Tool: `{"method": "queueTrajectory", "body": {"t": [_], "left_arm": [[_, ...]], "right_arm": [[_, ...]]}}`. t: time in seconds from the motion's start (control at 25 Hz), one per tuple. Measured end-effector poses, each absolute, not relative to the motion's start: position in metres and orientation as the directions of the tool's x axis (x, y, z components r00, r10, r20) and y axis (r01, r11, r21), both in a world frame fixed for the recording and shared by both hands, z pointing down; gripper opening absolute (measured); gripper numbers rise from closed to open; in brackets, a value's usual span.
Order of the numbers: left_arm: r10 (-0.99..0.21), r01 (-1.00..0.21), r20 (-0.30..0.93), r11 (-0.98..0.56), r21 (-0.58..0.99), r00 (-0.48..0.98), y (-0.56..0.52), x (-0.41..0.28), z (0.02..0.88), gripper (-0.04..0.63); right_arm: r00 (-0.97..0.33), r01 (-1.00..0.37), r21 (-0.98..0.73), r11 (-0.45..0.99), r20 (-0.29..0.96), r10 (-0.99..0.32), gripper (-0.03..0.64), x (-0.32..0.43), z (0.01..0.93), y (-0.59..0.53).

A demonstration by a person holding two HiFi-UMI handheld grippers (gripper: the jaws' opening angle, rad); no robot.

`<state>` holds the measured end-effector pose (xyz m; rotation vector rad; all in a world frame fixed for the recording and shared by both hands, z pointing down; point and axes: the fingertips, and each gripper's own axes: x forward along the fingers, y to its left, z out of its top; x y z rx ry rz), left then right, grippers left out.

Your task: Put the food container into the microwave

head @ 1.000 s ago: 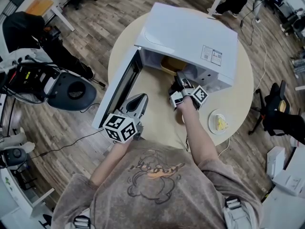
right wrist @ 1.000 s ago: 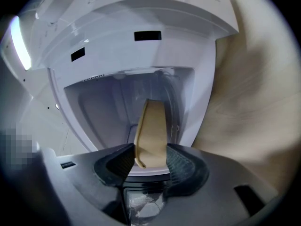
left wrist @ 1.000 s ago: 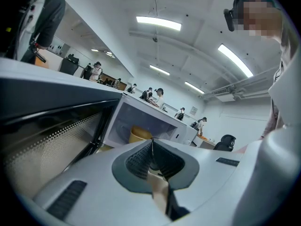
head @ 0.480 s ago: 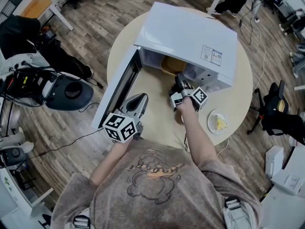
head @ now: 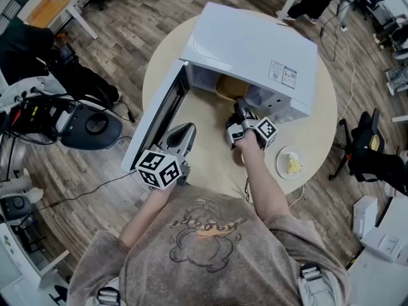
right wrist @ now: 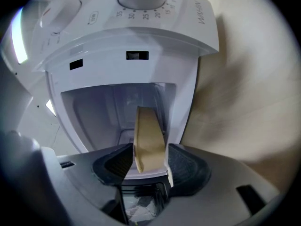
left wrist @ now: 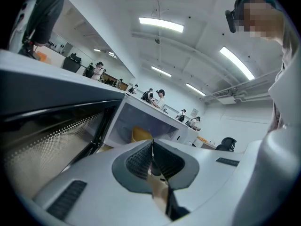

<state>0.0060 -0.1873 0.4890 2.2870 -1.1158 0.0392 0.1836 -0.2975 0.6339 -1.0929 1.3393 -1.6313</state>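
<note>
A white microwave (head: 255, 50) stands on the round table (head: 210, 152) with its door (head: 156, 116) swung open to the left. The tan food container (head: 231, 87) sits in the cavity's mouth. My right gripper (head: 241, 110) reaches level to it. In the right gripper view the container's rim (right wrist: 148, 140) stands between the jaws, which have just been opening and no longer press on it; the right gripper (right wrist: 149, 161) is open. My left gripper (head: 182, 136) hovers near the door's lower edge, shut and empty, with its pads (left wrist: 141, 161) meeting.
A small white plate (head: 292, 163) with yellow food lies on the table to the right of my right arm. The open door (left wrist: 47, 126) fills the left of the left gripper view. Chairs, cables and equipment stand on the wood floor around the table.
</note>
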Motion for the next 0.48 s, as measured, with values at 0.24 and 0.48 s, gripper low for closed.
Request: {"method": "queueTrajectory", "body": {"t": [0.24,0.48], "left_arm": [[-0.711,-0.726,0.268,-0.477,0.496,0.651,-0.188,0.009,0.490,0.034],[-0.708,-0.720,0.262,-0.483,0.497,0.656,-0.186,0.012,0.489,0.034]], "right_arm": [[-0.355,0.031,-0.987,-0.157,0.136,-0.925,0.221,0.187,0.627,-0.295],[-0.367,0.053,-0.989,-0.136,0.107,-0.924,0.194,0.180,0.621,-0.285]]}}
